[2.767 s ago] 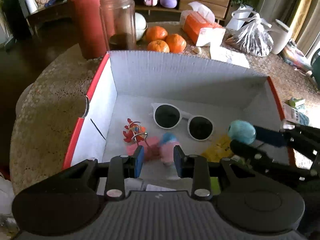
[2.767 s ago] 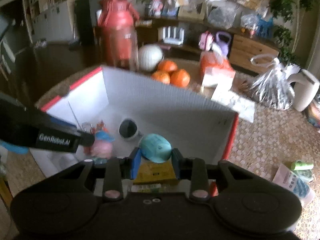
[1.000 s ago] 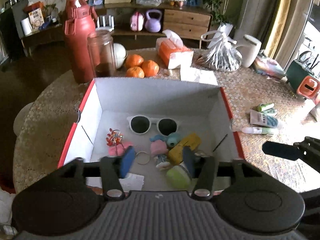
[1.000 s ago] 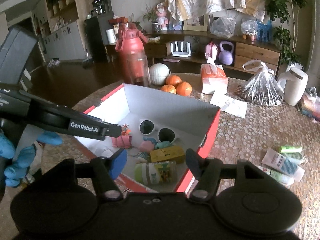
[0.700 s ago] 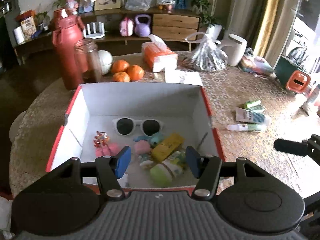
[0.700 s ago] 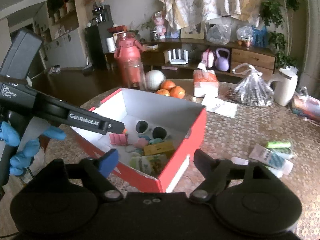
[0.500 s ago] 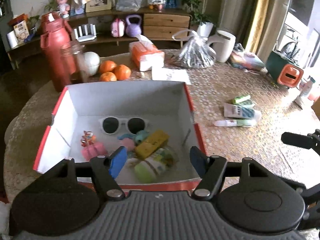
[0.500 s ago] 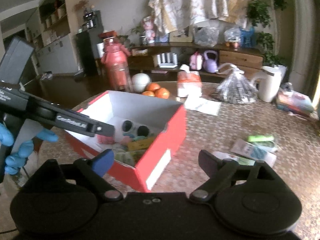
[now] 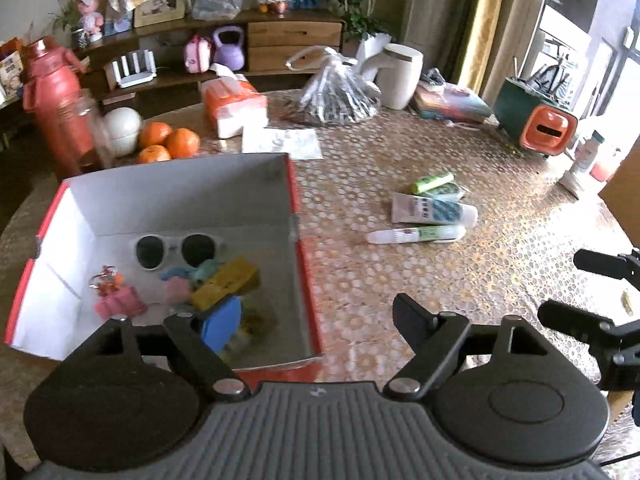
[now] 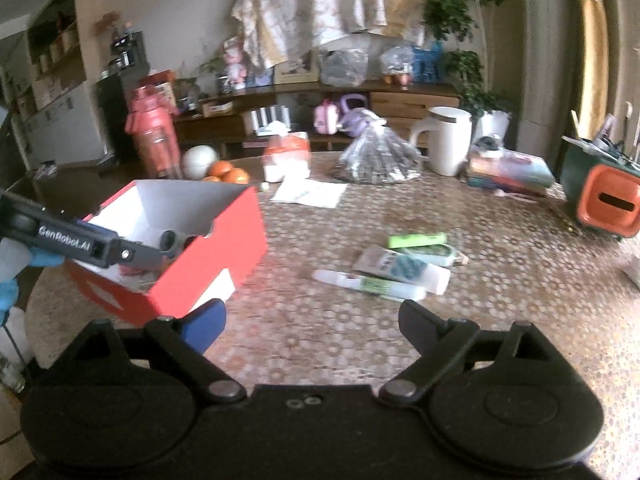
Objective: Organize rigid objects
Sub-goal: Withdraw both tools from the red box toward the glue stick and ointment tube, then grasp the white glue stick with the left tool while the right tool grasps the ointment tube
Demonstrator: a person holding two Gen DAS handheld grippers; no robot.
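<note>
Black tongs (image 9: pixel 318 322) with blue pads (image 9: pixel 221 322), "GenRobot.AI" lettering, blue glove (image 10: pixel 44 258).

My left gripper's blue finger pad (image 9: pixel 221 322) is hiding the small items at the near end of the red-and-white cardboard box (image 9: pixel 298 216). Motion is blurring the clear glass jar (image 9: pixel 94 128). Print on the white tubes (image 10: pixel 370 282) is staying unreadable.

Sunglasses (image 9: pixel 176 249) lie in box (image 9: pixel 176 196), tubes (image 9: pixel 428 212) rightward.

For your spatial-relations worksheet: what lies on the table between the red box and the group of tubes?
Nothing: in both wrist views only bare patterned tablecloth separates the red box from the tubes.
</note>
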